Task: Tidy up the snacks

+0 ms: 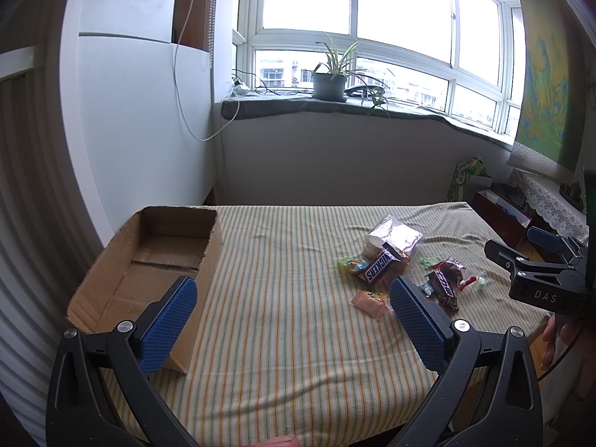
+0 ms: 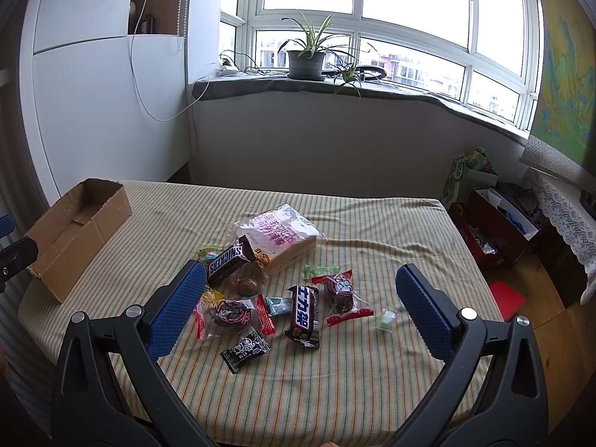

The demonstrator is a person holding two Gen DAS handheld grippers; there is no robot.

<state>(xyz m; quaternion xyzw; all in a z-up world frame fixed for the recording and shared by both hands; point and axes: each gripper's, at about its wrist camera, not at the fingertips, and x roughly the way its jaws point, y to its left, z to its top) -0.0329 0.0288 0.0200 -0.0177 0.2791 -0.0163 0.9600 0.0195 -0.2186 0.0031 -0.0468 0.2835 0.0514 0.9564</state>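
Two grippers are in your hands, and both stand spread as wide as they go with nothing between the pads. Largest before you is the table under its striped cloth point(image 2: 372, 354), set below the window sill where a potted plant point(image 2: 306, 56) stands. Next in size is the cardboard box point(image 1: 149, 272), open-topped and bare inside, sitting at the table's far left corner; your left gripper point(image 1: 294, 301) hangs just in front of it, its left pad overlapping the box's near wall in that view, though you cannot tell from here whether it touches. Your right gripper point(image 2: 301, 309) hovers above the heap of snacks in the middle of the cloth, well apart from the box, touching none of them. In that heap the biggest piece is the clear bag of sliced bread point(image 2: 283, 234) at the back, and the Snickers bar point(image 2: 225, 262) leans across the bag's near left corner. Nearer you lies a second Snickers bar point(image 2: 303, 316), printed in Chinese characters and pointing toward you. Two clear-wrapped dark cakes with red crimped ends flank it: one cake point(image 2: 227, 314) to its left, the other cake point(image 2: 341, 292) to its right. A small black sweet point(image 2: 246, 350) lies nearest your right gripper's base, and little green sweets point(image 2: 320, 270) sit scattered beside the cakes. From the left wrist view your right gripper shows at the far right edge, over the table's corner.
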